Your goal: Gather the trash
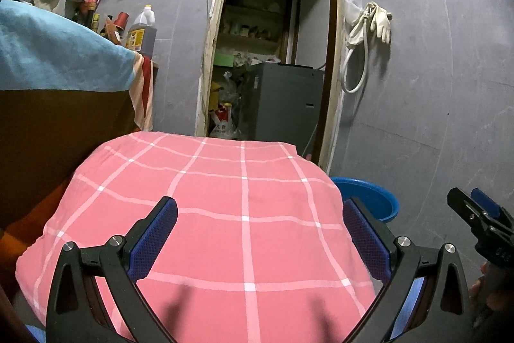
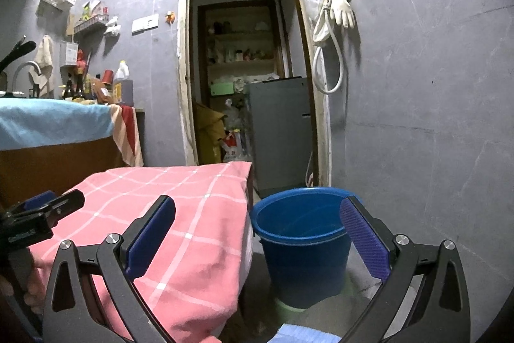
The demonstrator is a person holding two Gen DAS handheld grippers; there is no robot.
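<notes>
A: Both tools are spread wide and carry nothing. The left gripper [image 1: 260, 233] hangs over the pink checked cloth [image 1: 225, 208], and the right gripper [image 2: 257, 237] sits further right, straddling the cloth's edge and the blue bucket [image 2: 302, 262] on the floor.

B: And the trash itself?

A: I see none on the cloth. The only candidates are far off, through the doorway [image 2: 244, 53]: plastic bags [image 2: 233, 147] heaped on the floor left of a grey cabinet [image 2: 279, 130]. Whether those are the target, I cannot tell.

B: So what is the risk?

A: Mostly a wrong pick. The far-left counter [image 2: 54, 118] is crowded with bottles and jars that are probably not rubbish. Closing on the cloth is another one; a fold would snag and drag the cover off.

B: The bucket?

A: It stands just beside the cloth's right edge, open and apparently empty. A careless swing of the right tool could tip it, or a drop could land on the floor.
</notes>
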